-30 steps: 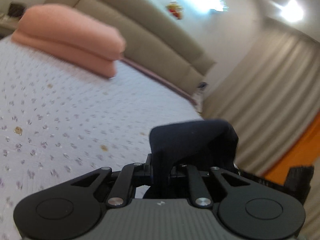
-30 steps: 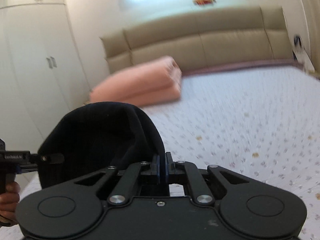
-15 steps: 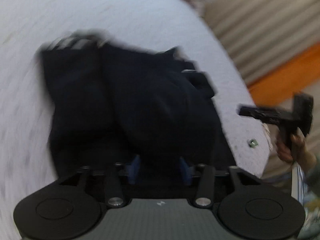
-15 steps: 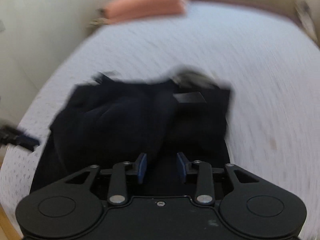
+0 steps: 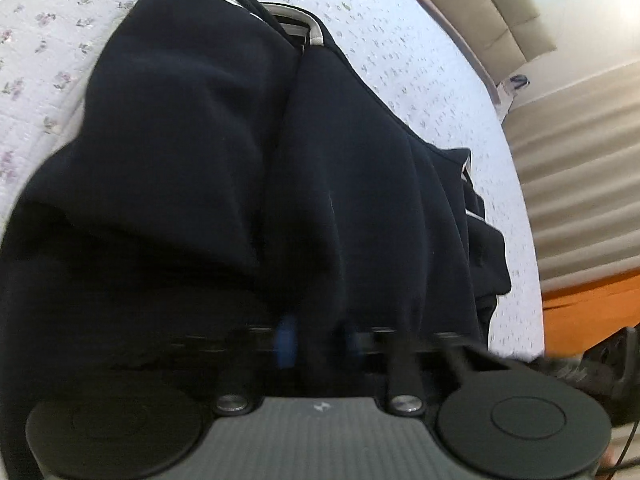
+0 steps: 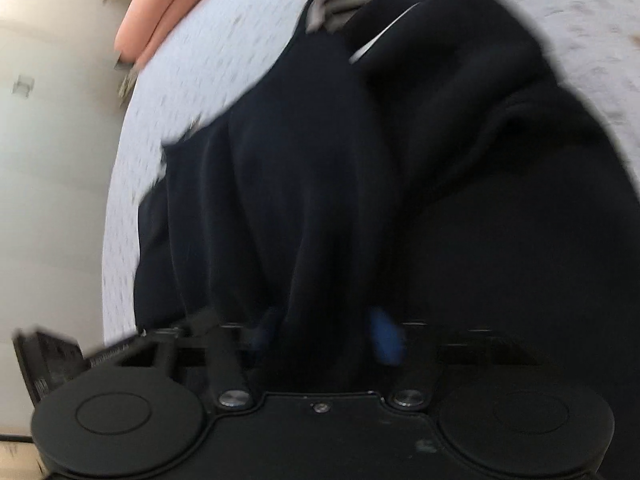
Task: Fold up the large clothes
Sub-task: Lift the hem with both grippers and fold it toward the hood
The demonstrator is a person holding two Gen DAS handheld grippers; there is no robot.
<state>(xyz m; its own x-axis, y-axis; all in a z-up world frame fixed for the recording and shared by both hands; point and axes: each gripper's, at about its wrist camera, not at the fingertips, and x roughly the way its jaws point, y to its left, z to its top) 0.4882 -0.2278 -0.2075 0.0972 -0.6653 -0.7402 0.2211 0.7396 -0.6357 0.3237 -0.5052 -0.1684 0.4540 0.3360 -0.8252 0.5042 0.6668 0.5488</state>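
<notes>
Both tongs are seen parted: left tongs (image 5: pixel 316 340) and right tongs (image 6: pixel 326 334), each with a fold of the dark garment (image 5: pixel 248 152) between blue pads. Garment is bunched on the bed (image 5: pixel 420 60).

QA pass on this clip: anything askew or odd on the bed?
The dark garment lies bunched in thick ridges on the floral bedspread, its grey-trimmed end crumpled rather than flat. No damage or spill visible.
</notes>
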